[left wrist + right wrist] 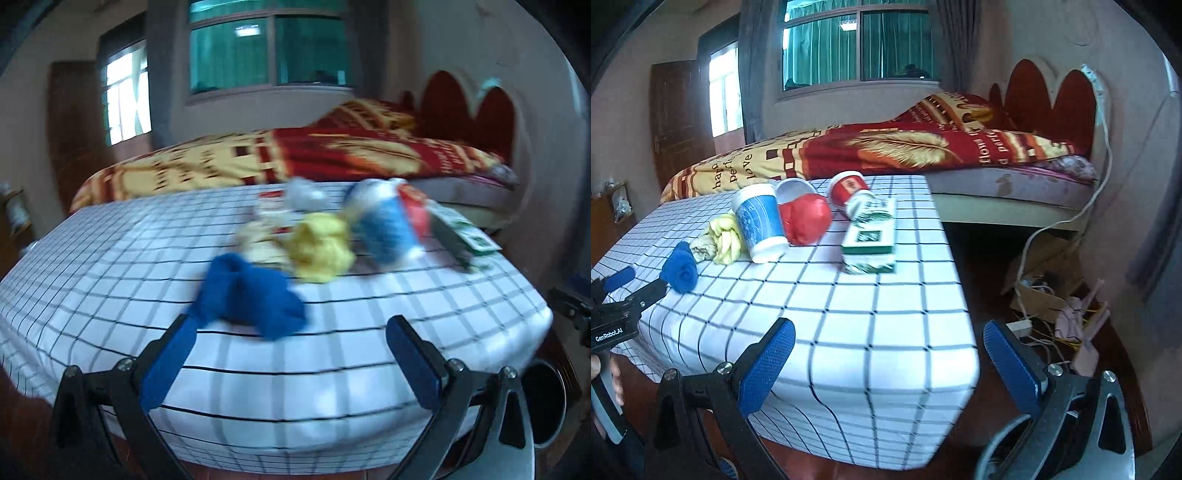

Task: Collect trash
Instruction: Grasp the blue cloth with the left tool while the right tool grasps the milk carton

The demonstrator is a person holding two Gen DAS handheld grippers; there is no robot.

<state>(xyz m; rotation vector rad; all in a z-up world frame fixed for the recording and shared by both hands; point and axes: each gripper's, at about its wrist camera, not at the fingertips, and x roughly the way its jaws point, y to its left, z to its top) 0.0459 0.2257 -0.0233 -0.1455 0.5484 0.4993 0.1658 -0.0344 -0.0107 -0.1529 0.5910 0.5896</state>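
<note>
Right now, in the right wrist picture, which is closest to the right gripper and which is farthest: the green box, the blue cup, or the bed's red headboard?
From the right gripper:
1. Green box, on the table's right side, nearest.
2. Blue cup, lying tipped over farther back on the left.
3. Red headboard, far back right, behind the bed.

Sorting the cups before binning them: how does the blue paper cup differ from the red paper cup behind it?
The blue paper cup is blue and white and lies nearer the front, beside the yellow crumpled wad; the red paper cup is red and white and lies farther back, by the green-and-white box. The blue one looks larger, perhaps only because it is nearer. Both lie tipped over on the checked tablecloth.
</note>
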